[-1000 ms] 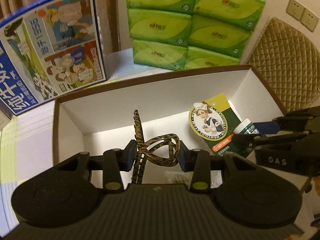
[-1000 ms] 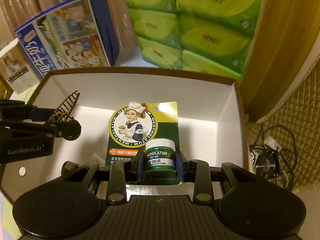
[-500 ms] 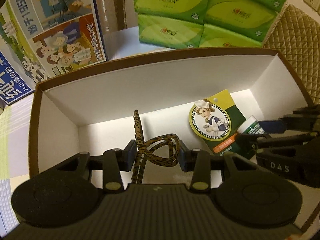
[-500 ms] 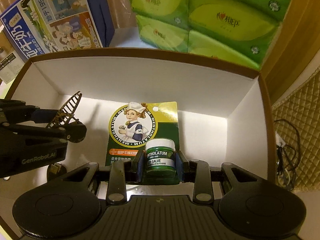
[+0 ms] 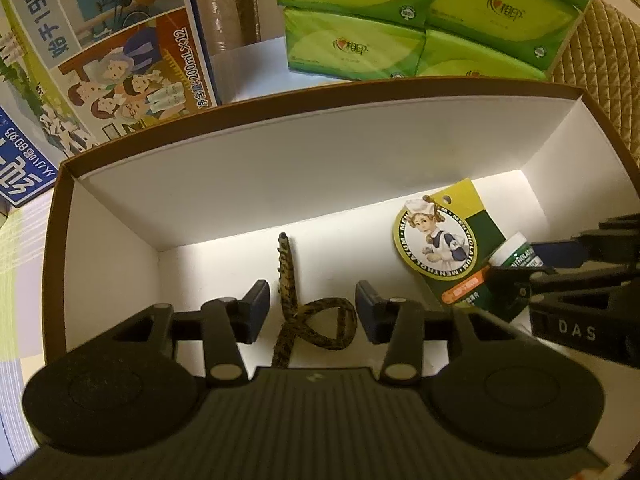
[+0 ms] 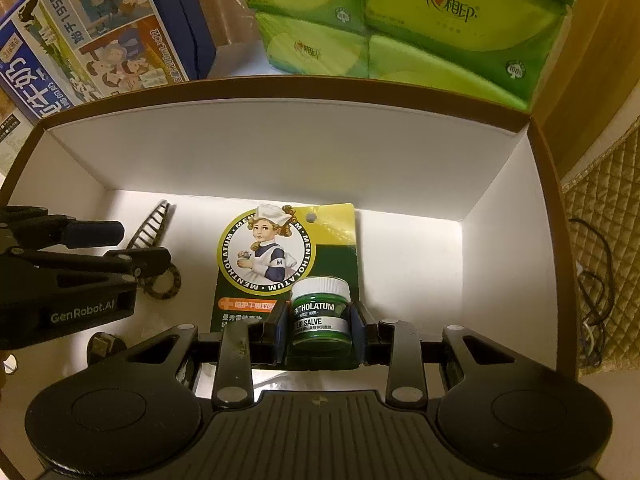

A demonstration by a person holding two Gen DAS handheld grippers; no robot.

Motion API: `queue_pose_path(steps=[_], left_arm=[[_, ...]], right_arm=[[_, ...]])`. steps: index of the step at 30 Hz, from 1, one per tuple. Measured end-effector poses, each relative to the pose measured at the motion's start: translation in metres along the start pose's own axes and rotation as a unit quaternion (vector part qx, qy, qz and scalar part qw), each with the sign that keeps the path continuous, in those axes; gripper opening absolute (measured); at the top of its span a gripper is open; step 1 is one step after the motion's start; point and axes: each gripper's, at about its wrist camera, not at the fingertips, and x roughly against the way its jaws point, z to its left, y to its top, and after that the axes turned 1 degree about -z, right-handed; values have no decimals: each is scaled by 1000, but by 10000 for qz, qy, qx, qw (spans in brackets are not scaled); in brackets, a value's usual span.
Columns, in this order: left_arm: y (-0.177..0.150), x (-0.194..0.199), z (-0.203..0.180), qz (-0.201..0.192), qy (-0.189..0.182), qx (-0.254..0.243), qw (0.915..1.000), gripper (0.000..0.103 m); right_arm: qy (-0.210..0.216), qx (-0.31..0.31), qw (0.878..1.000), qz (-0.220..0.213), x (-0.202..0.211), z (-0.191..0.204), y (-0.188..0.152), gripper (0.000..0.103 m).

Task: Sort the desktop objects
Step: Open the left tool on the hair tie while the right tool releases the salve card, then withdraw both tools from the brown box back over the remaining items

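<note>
A brown-rimmed box with white walls (image 5: 304,168) fills both views (image 6: 280,140). My left gripper (image 5: 312,304) is inside it, jaws apart, with a leopard-print hair clip (image 5: 288,276) lying between the pads, untouched. The clip also shows in the right wrist view (image 6: 150,228). My right gripper (image 6: 320,324) is shut on a green Mentholatum lip salve jar on its card (image 6: 284,248), low inside the box at the right. The jar also shows in the left wrist view (image 5: 516,254).
A blue milk carton box (image 5: 88,64) stands behind the box at the left, green tissue packs (image 5: 420,16) behind it at the right. A small dark round object (image 6: 104,346) lies in the box's near left corner. Cables (image 6: 592,280) lie outside on the right.
The left gripper's jaws have opened and let go of the hair clip, which now lies on the box floor. Both grippers have sunk deeper into the box. The right still holds the salve.
</note>
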Motion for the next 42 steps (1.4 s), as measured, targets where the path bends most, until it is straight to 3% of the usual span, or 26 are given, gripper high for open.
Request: queue_pose_path(steps=[9,10,11,13,17,21,28,33,42], left_arm=[[-3,8,5,-104,-19,86,9999,46],[-3,9,6,-109,-6,100,9999,48],[-3,10,6,-120,-3,111,9999,48],[-4,15,7,-168,-6,124,9998,51],[-7,23,8,-229,-2,147,9996,54],[-10,32,8,-284,-44,183,9994,68],[-20,53,4,-421,-128,162,9989,80],[-30,74,2,-583,-248,178,9978,85],[-54,114,1,-811,-97,82,9966,86]], right_arm=[[215,52,9994,-271,3,3,-2,33],[170,71,9993,-337,4,4,-2,47],[118,106,9991,-404,6,5,-3,69],[98,184,9985,-514,11,6,-4,77],[174,135,9986,-490,19,5,-8,79],[198,131,9985,-492,25,6,-14,88],[106,217,9977,-641,43,15,-28,101],[68,231,9966,-793,61,18,-42,101],[29,135,9954,-953,93,23,-63,101]])
